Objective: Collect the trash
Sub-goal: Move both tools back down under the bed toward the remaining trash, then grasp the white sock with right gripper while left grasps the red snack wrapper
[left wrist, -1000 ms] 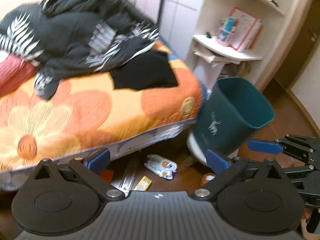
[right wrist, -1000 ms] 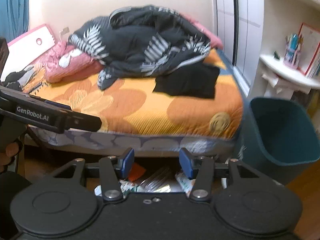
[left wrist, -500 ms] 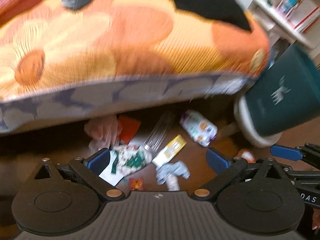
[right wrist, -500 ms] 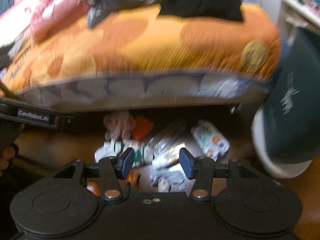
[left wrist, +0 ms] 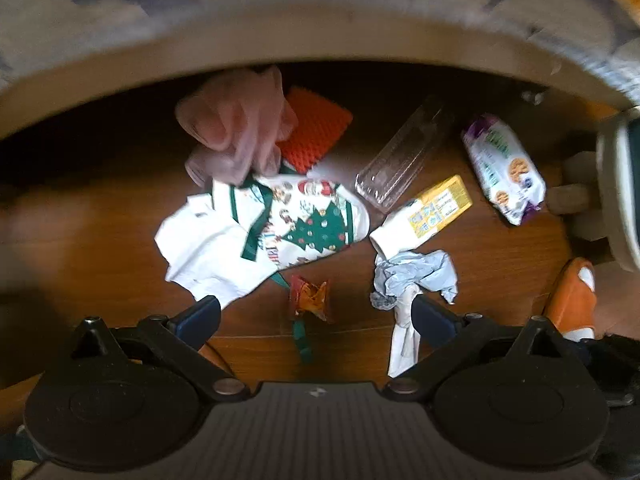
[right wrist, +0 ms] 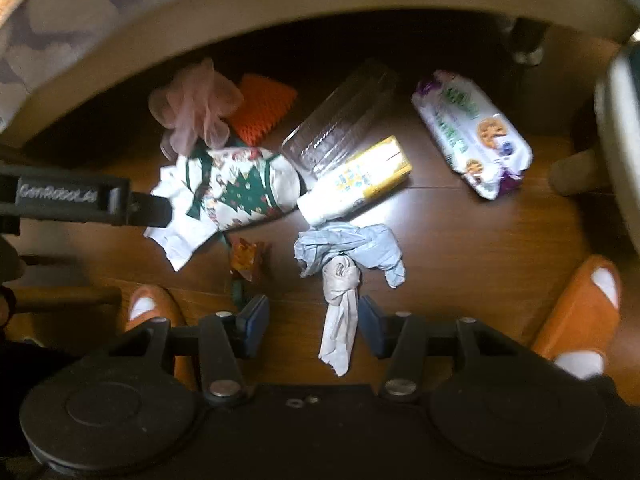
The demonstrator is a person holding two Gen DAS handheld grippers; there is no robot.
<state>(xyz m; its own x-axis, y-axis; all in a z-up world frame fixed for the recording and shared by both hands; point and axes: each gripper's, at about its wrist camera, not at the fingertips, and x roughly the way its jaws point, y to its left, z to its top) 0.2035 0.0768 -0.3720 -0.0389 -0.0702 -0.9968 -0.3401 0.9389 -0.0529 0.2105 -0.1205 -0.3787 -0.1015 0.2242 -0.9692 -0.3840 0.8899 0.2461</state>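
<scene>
Trash lies on the wooden floor by the bed edge: a Christmas-print paper bag (left wrist: 288,224) (right wrist: 236,188), a pink net (left wrist: 236,128) (right wrist: 196,108), an orange mesh piece (left wrist: 316,128), a clear plastic tray (left wrist: 400,160) (right wrist: 336,128), a yellow carton (left wrist: 424,216) (right wrist: 356,180), a purple-white wrapper pack (left wrist: 504,168) (right wrist: 472,132), a crumpled blue-grey tissue (left wrist: 416,276) (right wrist: 348,248), a twisted white tissue (right wrist: 340,312) and a small orange wrapper (left wrist: 310,298) (right wrist: 246,260). My left gripper (left wrist: 316,320) is open above the orange wrapper. My right gripper (right wrist: 314,326) is open, the white tissue just right of its middle.
The bed frame and mattress edge (left wrist: 320,28) overhang the far side. The bin's pale base (left wrist: 616,184) (right wrist: 616,128) stands at the right. The person's orange slippers (right wrist: 580,308) (right wrist: 152,308) are on the floor close by. The left gripper's body (right wrist: 80,200) shows in the right wrist view.
Both grippers have tilted down and dropped from facing the bed to looking at the trash on the floor under its edge. Both jaws stay open.
</scene>
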